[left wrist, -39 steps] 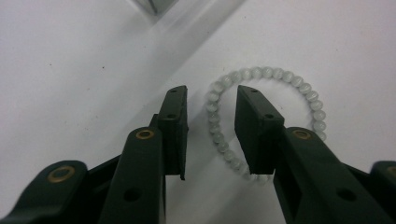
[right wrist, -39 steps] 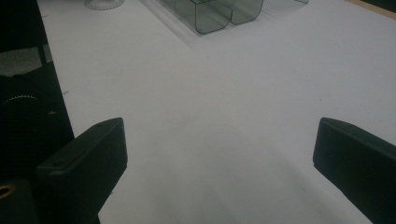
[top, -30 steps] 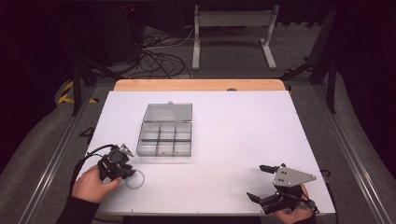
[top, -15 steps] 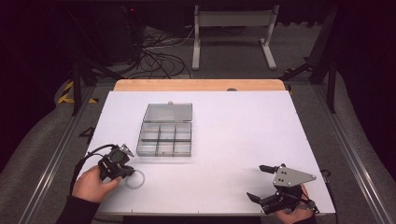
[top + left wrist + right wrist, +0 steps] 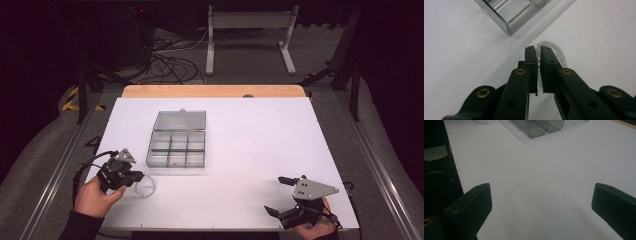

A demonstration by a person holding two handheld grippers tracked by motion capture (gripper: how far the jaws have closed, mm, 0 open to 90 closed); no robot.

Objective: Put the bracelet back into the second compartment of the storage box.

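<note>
No readable writing is showing on the clear compartment box, which is sitting with its lid open left of the tabletop's middle. Near the front left corner, the left tool is pinching a clear bead ring between nearly closed jaws, just beside the box's front corner. The right tool is hovering with jaws spread wide near the front right corner, with broad bare white surface lying between the two.
</note>
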